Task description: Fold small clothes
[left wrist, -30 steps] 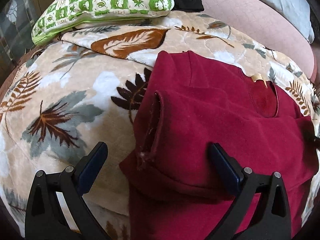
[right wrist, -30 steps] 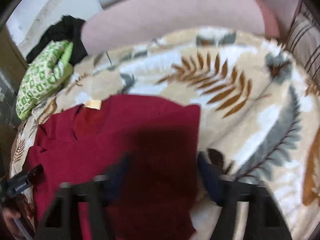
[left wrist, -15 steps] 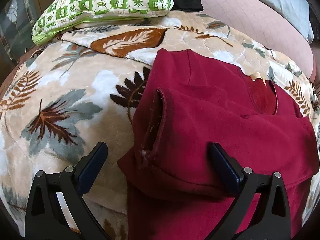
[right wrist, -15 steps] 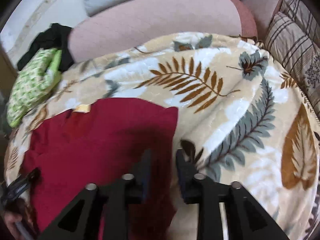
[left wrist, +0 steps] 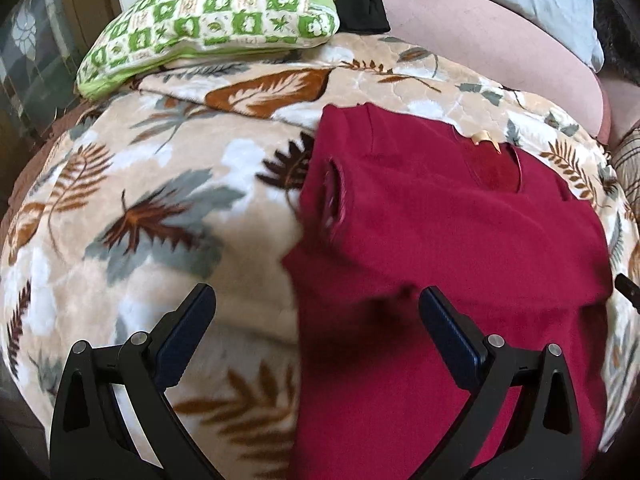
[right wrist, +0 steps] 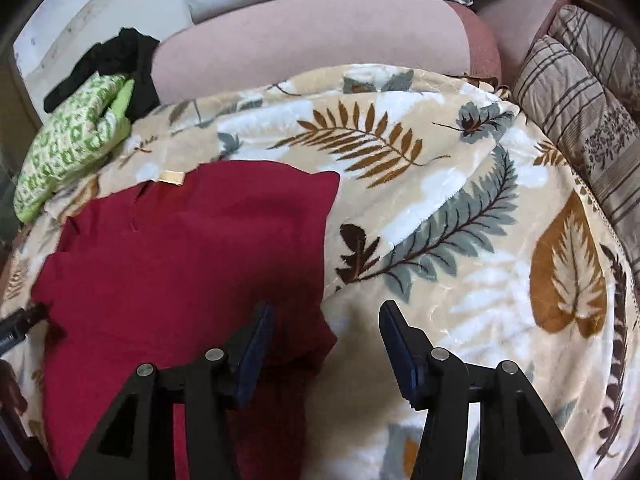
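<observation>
both my grippers, left [left wrist: 316, 320] and right [right wrist: 326, 330], hang spread, holding nothing. i'd pinch the red sweater [left wrist: 460, 248] by its hem corners, lifting evenly so the folded sleeves stay flat.

The left black plastic tongs [left wrist: 316, 312] have two matte, angular arms, each with a triangular cut-out near its base and two round silver screw heads on top. Dark blue ribbed pads line the inner faces of the fingertips [left wrist: 188, 330]. The right black plastic tongs [right wrist: 324, 332] share the same build: matte black arms, triangular openings, paired silver screws, and dark blue pads with a toothed edge along the fingertips [right wrist: 396, 344]. No cables or printed markings show on either.
</observation>
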`<act>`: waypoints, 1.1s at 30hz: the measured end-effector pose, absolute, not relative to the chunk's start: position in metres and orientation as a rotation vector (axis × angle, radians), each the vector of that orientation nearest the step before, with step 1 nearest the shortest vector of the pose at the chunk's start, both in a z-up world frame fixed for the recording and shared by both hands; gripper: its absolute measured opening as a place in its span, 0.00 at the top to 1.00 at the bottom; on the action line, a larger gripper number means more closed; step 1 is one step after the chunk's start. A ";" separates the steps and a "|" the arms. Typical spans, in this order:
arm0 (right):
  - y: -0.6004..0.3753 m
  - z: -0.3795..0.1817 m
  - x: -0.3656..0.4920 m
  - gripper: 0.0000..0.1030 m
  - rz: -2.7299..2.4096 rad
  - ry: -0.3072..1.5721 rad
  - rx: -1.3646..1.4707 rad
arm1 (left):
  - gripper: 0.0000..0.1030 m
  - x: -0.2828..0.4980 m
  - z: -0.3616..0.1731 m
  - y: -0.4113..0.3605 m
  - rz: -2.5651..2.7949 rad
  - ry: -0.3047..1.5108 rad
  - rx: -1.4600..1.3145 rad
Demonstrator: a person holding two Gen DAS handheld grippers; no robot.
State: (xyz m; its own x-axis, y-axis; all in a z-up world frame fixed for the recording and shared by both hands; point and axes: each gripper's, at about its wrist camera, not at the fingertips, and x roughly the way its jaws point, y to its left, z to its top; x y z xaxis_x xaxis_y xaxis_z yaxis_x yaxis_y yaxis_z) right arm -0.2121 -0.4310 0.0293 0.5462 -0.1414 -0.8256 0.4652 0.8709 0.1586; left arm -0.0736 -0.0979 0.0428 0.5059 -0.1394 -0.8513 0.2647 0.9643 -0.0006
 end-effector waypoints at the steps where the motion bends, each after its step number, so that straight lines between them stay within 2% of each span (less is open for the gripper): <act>1: -0.431 0.028 -0.214 0.48 -0.365 0.932 0.403 | 0.01 -0.077 0.043 -0.094 -0.244 1.016 0.130; 6: -0.425 0.013 -0.204 0.51 -0.291 0.958 0.477 | 0.01 -0.095 0.039 -0.071 -0.223 1.053 0.077; 7: -0.425 0.009 -0.203 0.56 -0.293 0.964 0.482 | 0.01 -0.098 0.037 -0.068 -0.219 1.060 0.071; 8: -0.426 0.006 -0.202 0.68 -0.313 0.973 0.473 | 0.01 -0.102 0.035 -0.063 -0.217 1.069 0.065; 12: -0.432 0.006 -0.206 0.80 -0.318 0.964 0.449 | 0.01 -0.118 0.027 -0.055 -0.217 1.097 0.077; 18: -0.432 0.010 -0.193 0.83 -0.391 0.971 0.314 | 0.01 -0.135 0.017 -0.047 -0.219 1.128 0.081; 23: -0.436 0.003 -0.198 0.83 -0.405 0.968 0.371 | 0.01 -0.152 0.014 -0.046 -0.248 1.140 0.099; 25: -0.439 0.014 -0.210 0.78 -0.369 0.976 0.461 | 0.01 -0.159 0.016 -0.046 -0.265 1.139 0.095; 26: -0.438 0.019 -0.218 0.68 -0.357 0.988 0.492 | 0.01 -0.161 0.016 -0.045 -0.274 1.142 0.092; 27: -0.434 0.025 -0.230 0.55 -0.322 0.989 0.526 | 0.01 -0.165 0.016 -0.045 -0.289 1.148 0.082; 28: -0.429 0.029 -0.239 0.50 -0.285 0.983 0.543 | 0.01 -0.167 0.015 -0.044 -0.299 1.154 0.075; 29: -0.424 0.031 -0.248 0.47 -0.248 0.983 0.553 | 0.01 -0.170 0.013 -0.044 -0.306 1.166 0.070; 33: -0.399 0.019 -0.274 0.46 -0.190 1.031 0.534 | 0.01 -0.179 0.003 -0.043 -0.322 1.218 0.052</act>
State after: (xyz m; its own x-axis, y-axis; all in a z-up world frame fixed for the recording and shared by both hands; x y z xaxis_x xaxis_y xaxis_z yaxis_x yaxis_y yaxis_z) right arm -0.2742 -0.3987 0.0191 0.5106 0.0955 -0.8545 0.3944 0.8571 0.3315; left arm -0.1788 -0.0427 0.0034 0.3061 -0.2155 -0.9273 0.2709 0.9535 -0.1322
